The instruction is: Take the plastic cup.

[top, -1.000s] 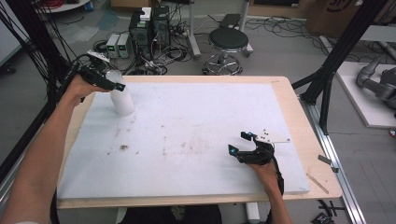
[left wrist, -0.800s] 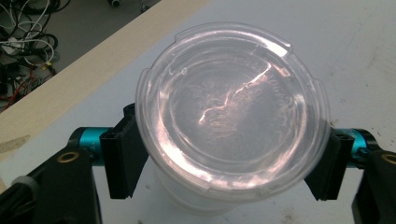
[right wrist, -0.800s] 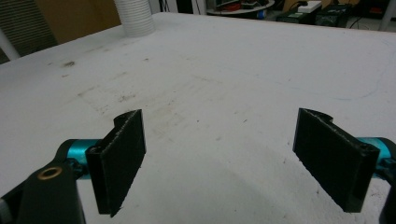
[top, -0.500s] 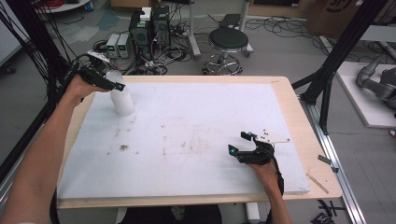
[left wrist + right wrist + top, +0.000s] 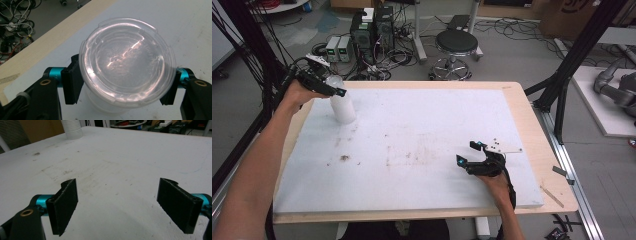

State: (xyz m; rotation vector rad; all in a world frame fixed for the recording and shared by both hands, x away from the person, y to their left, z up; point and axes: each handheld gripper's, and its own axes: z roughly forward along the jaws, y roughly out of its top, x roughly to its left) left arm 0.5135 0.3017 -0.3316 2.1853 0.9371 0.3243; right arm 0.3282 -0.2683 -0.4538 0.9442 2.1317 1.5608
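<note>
Left tool (image 5: 120, 87) pinching a lidded plastic cup (image 5: 126, 60) standing near the table's (image 5: 532, 125) far left corner, jaws having just been closing on it, right tool (image 5: 472, 156) resting spread wide near the front right edge.

Lab: floor computers (image 5: 371, 30), tangled cables (image 5: 394, 52)

Overhead view, two close table-level views
</note>
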